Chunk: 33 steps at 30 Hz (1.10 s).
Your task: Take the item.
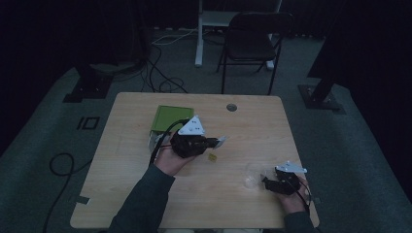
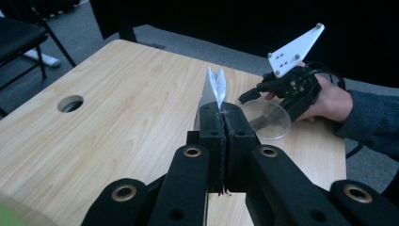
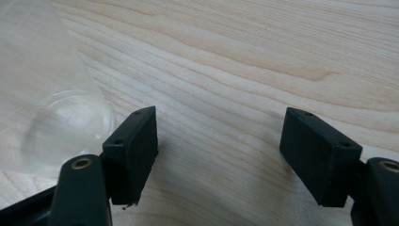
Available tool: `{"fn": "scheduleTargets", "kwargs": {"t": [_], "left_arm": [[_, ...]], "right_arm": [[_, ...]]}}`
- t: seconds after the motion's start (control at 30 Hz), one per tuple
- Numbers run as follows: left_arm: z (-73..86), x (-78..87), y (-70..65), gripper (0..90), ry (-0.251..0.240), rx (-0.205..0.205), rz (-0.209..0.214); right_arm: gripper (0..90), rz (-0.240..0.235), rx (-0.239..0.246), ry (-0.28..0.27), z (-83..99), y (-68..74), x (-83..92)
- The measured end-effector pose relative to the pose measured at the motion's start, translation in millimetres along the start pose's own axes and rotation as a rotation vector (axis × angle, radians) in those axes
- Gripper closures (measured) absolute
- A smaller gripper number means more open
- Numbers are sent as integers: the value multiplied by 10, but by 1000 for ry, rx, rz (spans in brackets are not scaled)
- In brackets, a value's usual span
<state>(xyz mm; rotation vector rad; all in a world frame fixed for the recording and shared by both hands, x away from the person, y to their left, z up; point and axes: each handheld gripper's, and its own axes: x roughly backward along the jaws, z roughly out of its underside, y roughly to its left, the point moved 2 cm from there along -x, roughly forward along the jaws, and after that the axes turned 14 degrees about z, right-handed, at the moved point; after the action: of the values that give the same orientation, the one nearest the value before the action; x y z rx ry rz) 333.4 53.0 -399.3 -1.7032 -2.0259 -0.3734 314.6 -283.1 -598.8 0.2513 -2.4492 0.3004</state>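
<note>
Spanning mid-frame in the high view, one wooden tabletop [image 1: 145, 194], carrying one green box [image 1: 171, 118] at upper left and one clear cup [image 1: 252, 175] lower right beside the right gripper [image 1: 267, 182], fingers [image 3: 134, 146] spread wide on nothing, perhaps steadying it. Pinched upright in the left gripper [image 2: 221, 117], fingers [image 2: 209, 136] clamped tight, one white packet [image 2: 214, 87] at centre, lifted toward the cup, likely for emptying; one small yellow scrap [image 1: 212, 157] beneath.
</note>
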Motion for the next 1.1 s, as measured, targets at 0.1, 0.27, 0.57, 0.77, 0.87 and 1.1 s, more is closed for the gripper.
{"fn": "scheduleTargets", "kwargs": {"t": [0.1, 0.27, 0.57, 0.77, 0.87, 1.1], "left_arm": [[-32, -63, 3, 894, 2, -11, 26], [-99, -145, 5, 893, 3, -27, 52], [-276, -285, -5, 893, -4, -57, 103], [-419, -404, -47, 893, -3, -83, 127], [-487, -454, -78, 894, -6, -98, 137], [-620, -628, -159, 893, -3, -125, 163]], "right_arm": [[279, 0, 0, 0, 0, 0, 0], [279, 0, 0, 0, 0, 0, 0], [279, 0, 0, 0, 0, 0, 0], [279, 0, -1, 1, 0, 1, 1], [279, 0, 1, -1, 0, -1, -1], [279, 0, -1, 0, 0, 0, 0]]}}
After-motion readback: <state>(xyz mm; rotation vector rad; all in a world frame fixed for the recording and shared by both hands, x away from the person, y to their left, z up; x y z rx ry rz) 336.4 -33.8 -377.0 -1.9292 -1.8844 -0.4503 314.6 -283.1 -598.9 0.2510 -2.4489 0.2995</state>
